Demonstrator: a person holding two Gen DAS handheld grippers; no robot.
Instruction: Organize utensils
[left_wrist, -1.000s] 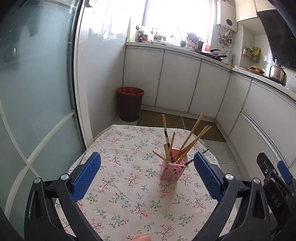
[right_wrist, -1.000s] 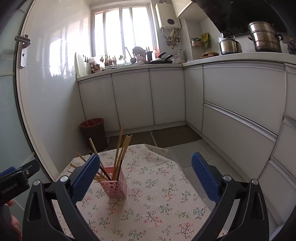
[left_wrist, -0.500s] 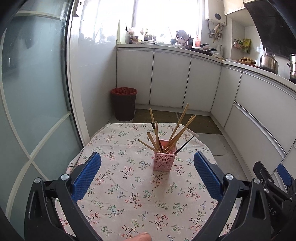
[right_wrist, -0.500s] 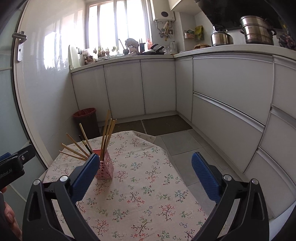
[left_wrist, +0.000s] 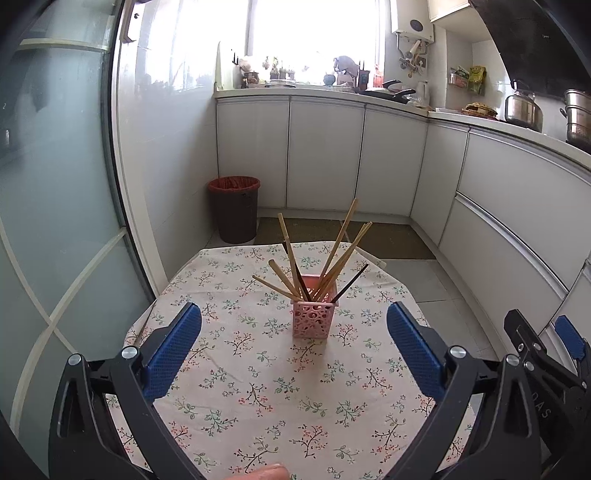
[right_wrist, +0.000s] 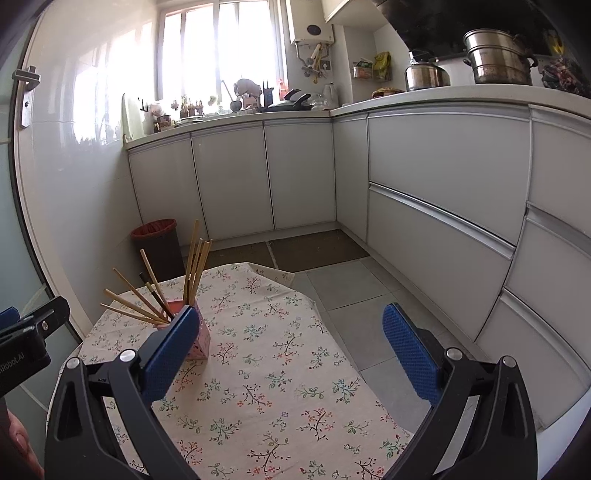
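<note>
A pink lattice holder (left_wrist: 313, 318) stands upright on the floral tablecloth (left_wrist: 258, 387), with several wooden and dark chopsticks (left_wrist: 343, 236) fanned out of it. My left gripper (left_wrist: 293, 349) is open and empty, well back from the holder. In the right wrist view the holder (right_wrist: 201, 341) stands partly behind my left finger, its chopsticks (right_wrist: 194, 260) sticking up. My right gripper (right_wrist: 291, 350) is open and empty over the cloth (right_wrist: 277, 369), to the right of the holder. The right gripper also shows at the left wrist view's right edge (left_wrist: 546, 354).
A dark bin with a red liner (left_wrist: 234, 206) stands on the floor beyond the table. White cabinets (right_wrist: 443, 192) line the back and right. A frosted glass door (left_wrist: 55, 184) is on the left. The table's right edge (right_wrist: 343, 350) drops to tiled floor.
Both grippers have drawn back and risen from the holder, which now looks smaller and farther off. The holder and chopsticks have not moved. Both jaws stay open.
</note>
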